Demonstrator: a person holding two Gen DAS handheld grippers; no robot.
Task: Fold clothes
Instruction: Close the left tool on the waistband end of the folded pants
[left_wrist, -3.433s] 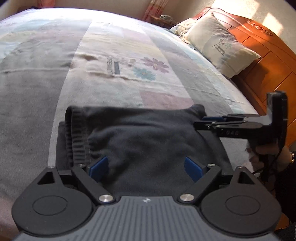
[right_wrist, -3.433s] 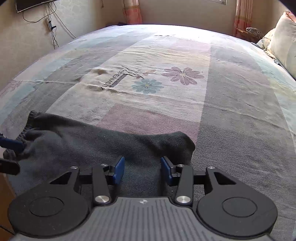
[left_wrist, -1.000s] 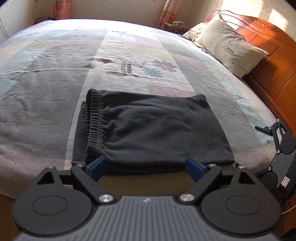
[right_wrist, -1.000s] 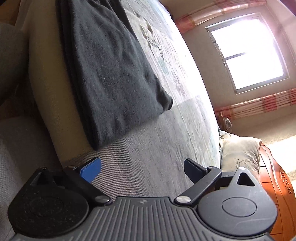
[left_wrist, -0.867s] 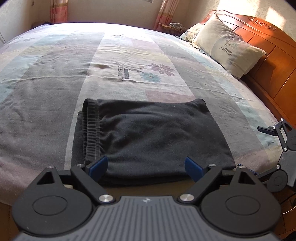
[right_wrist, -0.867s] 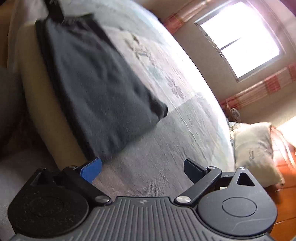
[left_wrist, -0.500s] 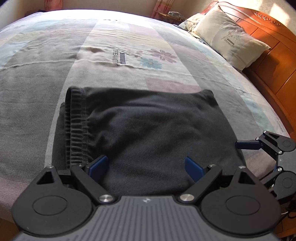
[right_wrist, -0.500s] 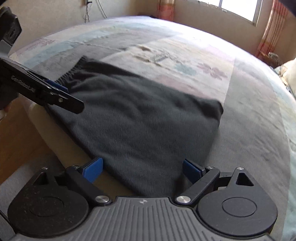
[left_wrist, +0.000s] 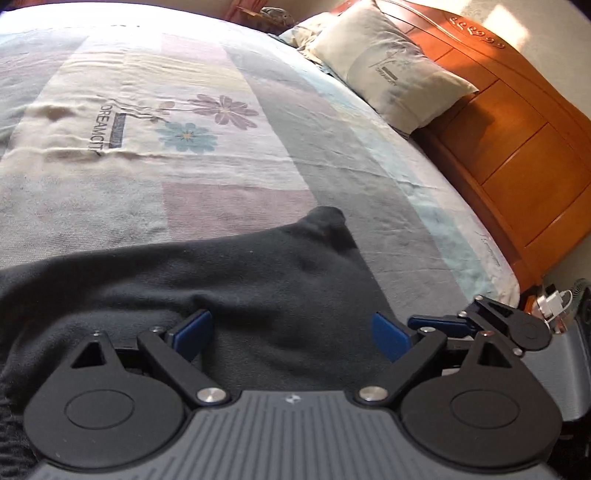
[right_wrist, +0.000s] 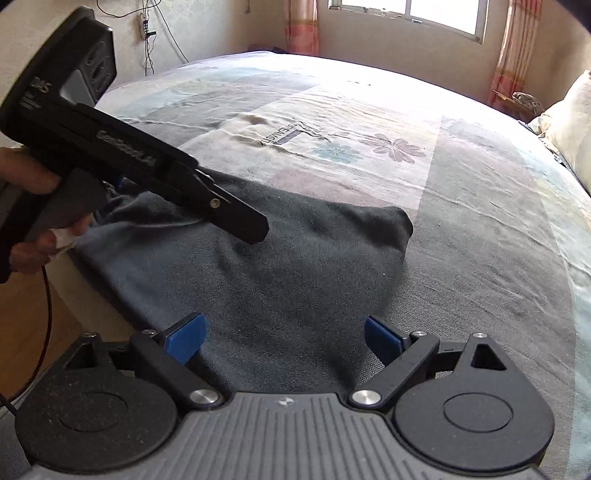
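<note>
Folded dark clothing (left_wrist: 229, 280) lies flat on the bedspread (left_wrist: 207, 173) at the near edge of the bed, directly ahead of and partly between both pairs of fingers. On the left gripper (left_wrist: 291, 330) the blue-padded fingers (left_wrist: 194, 328) are spread wide, released, with the cloth beneath and between them and nothing grasped. On the right gripper (right_wrist: 282, 338) the fingers (right_wrist: 184, 338) are likewise spread wide and empty, over the cloth's near right corner. Ahead of the right fingers and to their left, the left gripper's black body reaches over the cloth, held by a hand (right_wrist: 27, 177). Beyond the cloth's far right corner are printed flowers (left_wrist: 221, 110), and farther right of the left fingers a pillow (left_wrist: 391, 70) leans against a wooden headboard (left_wrist: 517, 140).
</note>
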